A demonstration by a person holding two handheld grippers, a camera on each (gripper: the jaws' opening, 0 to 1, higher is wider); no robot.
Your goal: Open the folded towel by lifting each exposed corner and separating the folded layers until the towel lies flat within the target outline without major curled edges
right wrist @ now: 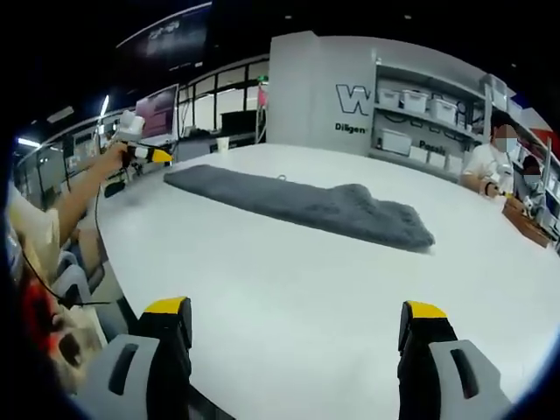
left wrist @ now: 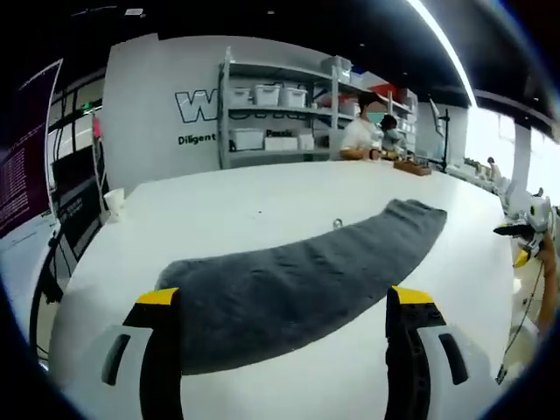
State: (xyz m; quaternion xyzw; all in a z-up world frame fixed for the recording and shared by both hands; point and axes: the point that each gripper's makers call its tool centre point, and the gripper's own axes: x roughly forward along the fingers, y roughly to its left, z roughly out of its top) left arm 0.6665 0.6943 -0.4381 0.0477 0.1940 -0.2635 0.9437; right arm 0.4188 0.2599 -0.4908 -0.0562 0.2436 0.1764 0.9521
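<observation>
Here, in the left gripper view, the left gripper [left wrist: 284, 302] has its fingers [left wrist: 161, 350] spread wide, holding nothing — the near long edge of the grey towel [left wrist: 306, 280] lies between their tips. The towel's long axis runs 8 to 2 o'clock on the white bench [left wrist: 254, 206], bare surface all round. In the right gripper view, the right gripper [right wrist: 296, 319] is wide too, well short of the towel [right wrist: 297, 203] toward 12.

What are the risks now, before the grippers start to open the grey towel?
1. The towel lies as a long folded strip with layers stacked, so the left gripper may pinch several layers together.
2. The right gripper hangs well short of the towel's bunched end, so that end might stay curled.
</observation>
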